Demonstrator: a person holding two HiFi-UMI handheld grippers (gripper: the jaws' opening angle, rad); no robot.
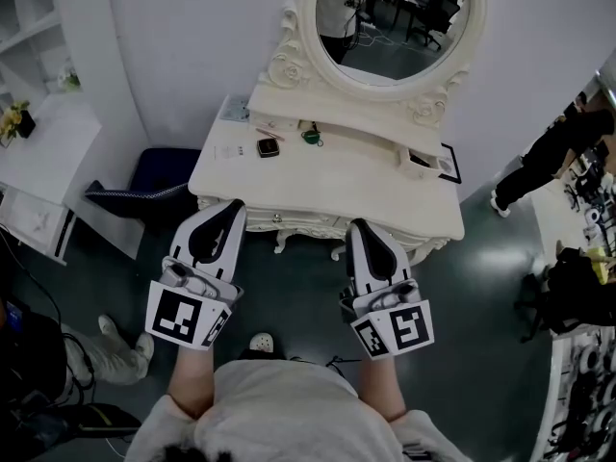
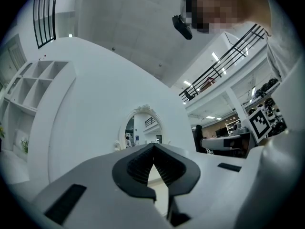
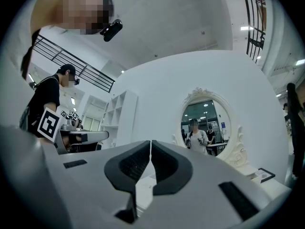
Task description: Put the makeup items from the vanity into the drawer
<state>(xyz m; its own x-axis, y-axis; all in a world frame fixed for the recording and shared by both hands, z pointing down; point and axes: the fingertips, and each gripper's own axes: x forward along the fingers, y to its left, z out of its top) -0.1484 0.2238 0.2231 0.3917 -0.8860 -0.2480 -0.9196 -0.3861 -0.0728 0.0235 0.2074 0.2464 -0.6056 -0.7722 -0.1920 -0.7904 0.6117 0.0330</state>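
vanity [image 1: 327, 186] ahead, oval mirror [image 1: 390, 22] at its back. on the vanity top, left of centre and near the mirror's base: dark square compact [image 1: 268, 147], small green item [image 1: 311, 136] just right of it, thin pencil-like stick [image 1: 269, 134] just behind the compact. left gripper [image 1: 234, 206] and right gripper [image 1: 361, 225] both at the vanity's front edge, well apart from the items. both sets of jaws pressed together, nothing between them.

The vanity top [image 1: 327, 186] is bare along its near half; small items [image 1: 268, 147] and the mirror [image 1: 390, 17] line the far edge; perhaps a chair [image 1: 159, 176] stands left.
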